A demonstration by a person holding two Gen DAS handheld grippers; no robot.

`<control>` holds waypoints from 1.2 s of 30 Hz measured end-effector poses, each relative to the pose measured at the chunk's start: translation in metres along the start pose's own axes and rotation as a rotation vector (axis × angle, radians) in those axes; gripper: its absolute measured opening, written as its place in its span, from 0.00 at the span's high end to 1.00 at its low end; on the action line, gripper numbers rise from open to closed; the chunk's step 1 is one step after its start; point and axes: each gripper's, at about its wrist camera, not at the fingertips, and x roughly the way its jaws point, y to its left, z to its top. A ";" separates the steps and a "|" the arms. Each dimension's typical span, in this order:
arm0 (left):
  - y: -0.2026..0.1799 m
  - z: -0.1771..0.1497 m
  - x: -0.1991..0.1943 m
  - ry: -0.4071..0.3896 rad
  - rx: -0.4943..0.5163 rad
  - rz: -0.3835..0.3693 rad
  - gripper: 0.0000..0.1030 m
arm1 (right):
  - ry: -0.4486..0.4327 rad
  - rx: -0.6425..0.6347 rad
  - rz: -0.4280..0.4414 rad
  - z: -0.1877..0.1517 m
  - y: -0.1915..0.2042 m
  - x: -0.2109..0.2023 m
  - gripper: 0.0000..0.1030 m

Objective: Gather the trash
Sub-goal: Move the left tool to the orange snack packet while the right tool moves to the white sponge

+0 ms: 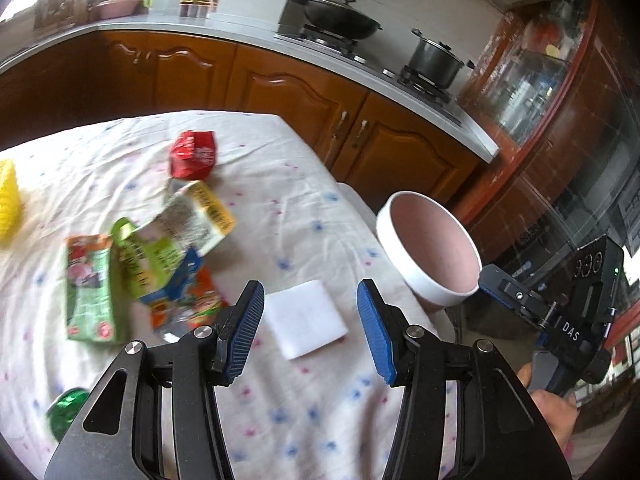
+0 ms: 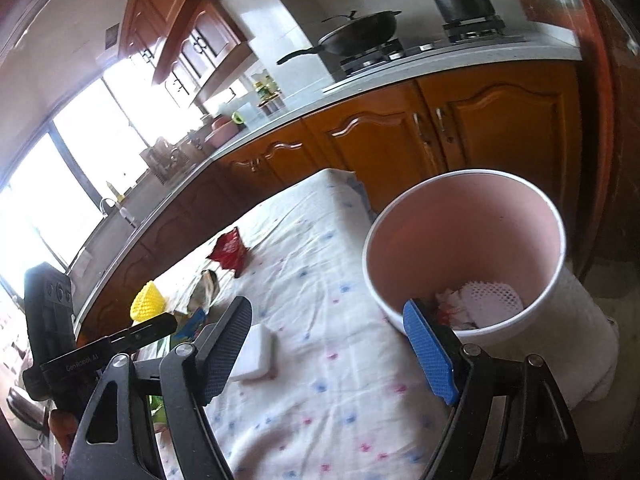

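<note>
Left tongs (image 1: 311,330) gape above white pad (image 1: 305,319) beside bin (image 1: 430,276).

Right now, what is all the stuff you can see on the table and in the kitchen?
white pad: one, white, on the tablecloth between the left fingers
wrappers: a heap, green, yellow, blue, orange, left of the pad
red packet: one, red, beyond the heap
yellow thing: one, yellow, table's far side
green thing: one, shiny green, near edge
bin: one, white outside, pink inside, beside the table, some trash inside
wok: one, black, on stove
pot: one, steel, on stove
left gripper: open, empty
right gripper: open, empty
</note>
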 end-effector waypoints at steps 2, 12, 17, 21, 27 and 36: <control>0.007 -0.001 -0.004 -0.006 -0.012 0.004 0.53 | 0.004 -0.010 0.005 -0.003 0.007 0.001 0.22; 0.041 -0.009 -0.022 -0.026 -0.054 0.051 0.53 | 0.042 -0.063 0.028 -0.015 0.036 0.012 0.22; 0.051 -0.015 -0.019 -0.009 -0.062 0.070 0.53 | 0.075 -0.095 0.042 -0.023 0.052 0.024 0.22; 0.057 -0.015 -0.016 -0.003 -0.057 0.084 0.53 | 0.107 -0.125 0.053 -0.031 0.063 0.036 0.22; 0.061 -0.002 -0.001 0.025 -0.011 0.120 0.53 | 0.164 -0.181 0.052 -0.041 0.078 0.060 0.23; 0.060 0.008 0.030 0.091 0.076 0.161 0.53 | 0.255 -0.259 0.026 -0.053 0.091 0.095 0.23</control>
